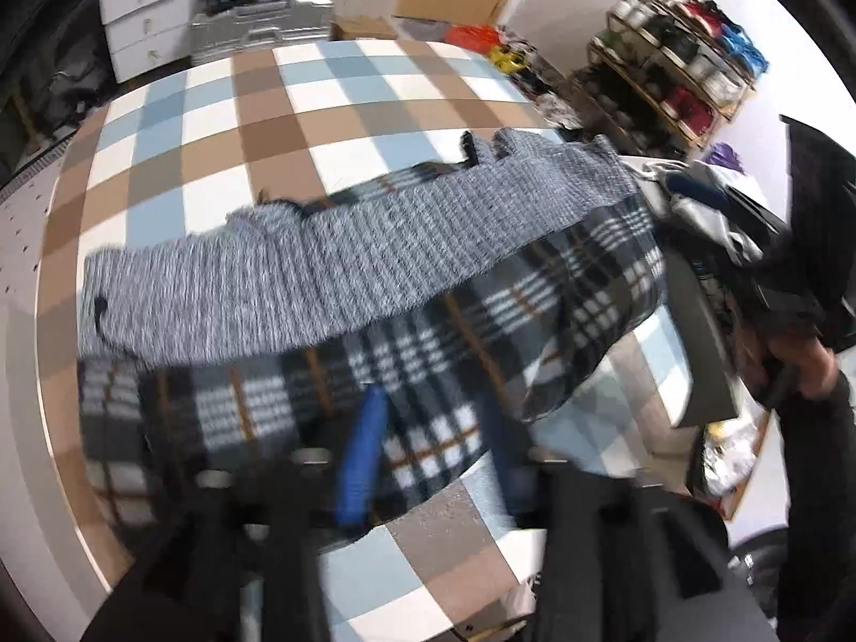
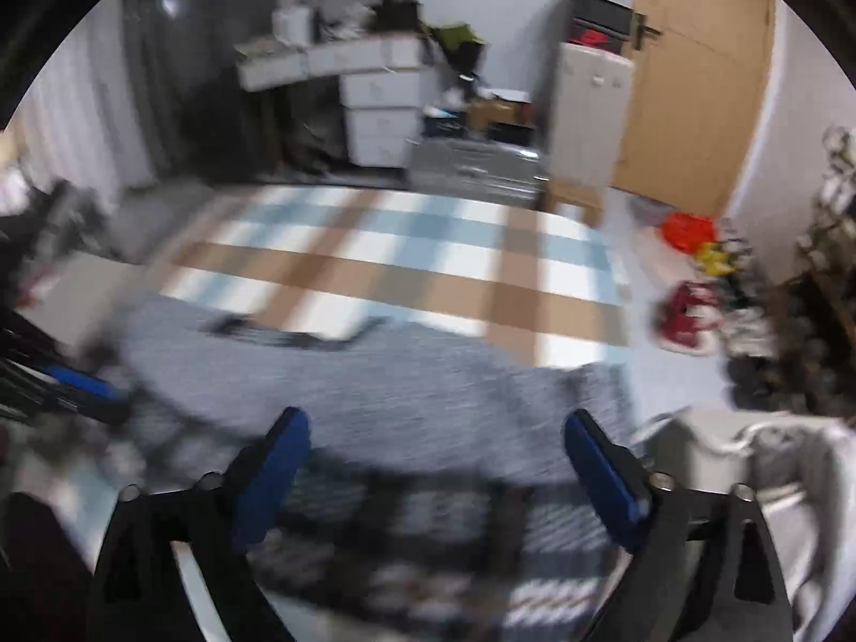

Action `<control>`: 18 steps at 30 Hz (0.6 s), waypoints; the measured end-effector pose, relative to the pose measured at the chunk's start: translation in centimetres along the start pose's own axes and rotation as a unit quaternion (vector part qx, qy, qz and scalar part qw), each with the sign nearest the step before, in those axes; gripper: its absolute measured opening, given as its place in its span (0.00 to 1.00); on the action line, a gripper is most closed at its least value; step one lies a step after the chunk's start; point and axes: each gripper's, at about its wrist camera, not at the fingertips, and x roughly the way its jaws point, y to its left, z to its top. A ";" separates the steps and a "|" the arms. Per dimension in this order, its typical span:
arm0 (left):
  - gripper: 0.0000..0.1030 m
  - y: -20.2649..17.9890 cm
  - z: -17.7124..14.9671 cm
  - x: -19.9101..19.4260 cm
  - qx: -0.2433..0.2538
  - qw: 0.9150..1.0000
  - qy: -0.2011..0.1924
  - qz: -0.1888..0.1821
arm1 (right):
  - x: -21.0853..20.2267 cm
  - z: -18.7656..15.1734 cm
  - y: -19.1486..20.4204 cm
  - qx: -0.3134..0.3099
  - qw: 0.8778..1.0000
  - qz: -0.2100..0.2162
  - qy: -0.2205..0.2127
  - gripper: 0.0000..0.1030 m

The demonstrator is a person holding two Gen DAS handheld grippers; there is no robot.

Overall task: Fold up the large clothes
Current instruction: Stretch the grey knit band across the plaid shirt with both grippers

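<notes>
The right gripper (image 2: pixel 433 476) stands with its blue pads (image 2: pixel 278 476) spread wide and nothing between them, hanging above the near edge of the garment. The left gripper (image 1: pixel 433 455) is parted too. Its blue finger (image 1: pixel 361 460) lies over plaid cloth, but the blur hides whether the pads press on it, so I judge it released rather than grasping.

Just ahead of both tools lies the plaid shirt (image 1: pixel 481 331), spread on the checked table cover (image 1: pixel 278 107), with a grey knit sweater (image 1: pixel 321 267) laid across its far part. The sweater's long axis runs crosswise to the way both grippers point, from low on the left to higher on the right in the left wrist view. In the right wrist view the same grey knit (image 2: pixel 428 390) fills the band directly beyond the open pads, touching the plaid at its near side.

Each gripper sits at its own end of that long axis, neither clearly nearer, so the next fold would likely take both ends at once.
</notes>
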 end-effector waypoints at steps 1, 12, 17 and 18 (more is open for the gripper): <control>0.46 0.4 -0.4 0.6 -0.020 1.000 -0.007 0.015 | 0.5 -0.3 1.4 -0.013 1.000 0.007 0.014 1.00; 0.46 5.8 -2.0 4.9 -0.119 0.989 -0.076 0.032 | 12.8 -3.1 6.1 0.035 0.985 -0.037 0.165 1.00; 0.46 5.2 -1.3 4.9 -0.091 0.991 -0.088 0.049 | 11.6 -2.3 5.8 0.044 0.984 -0.022 0.170 1.00; 0.46 5.1 -1.4 4.9 -0.086 0.991 -0.089 0.052 | 10.5 -2.2 5.1 0.056 0.985 -0.017 0.160 1.00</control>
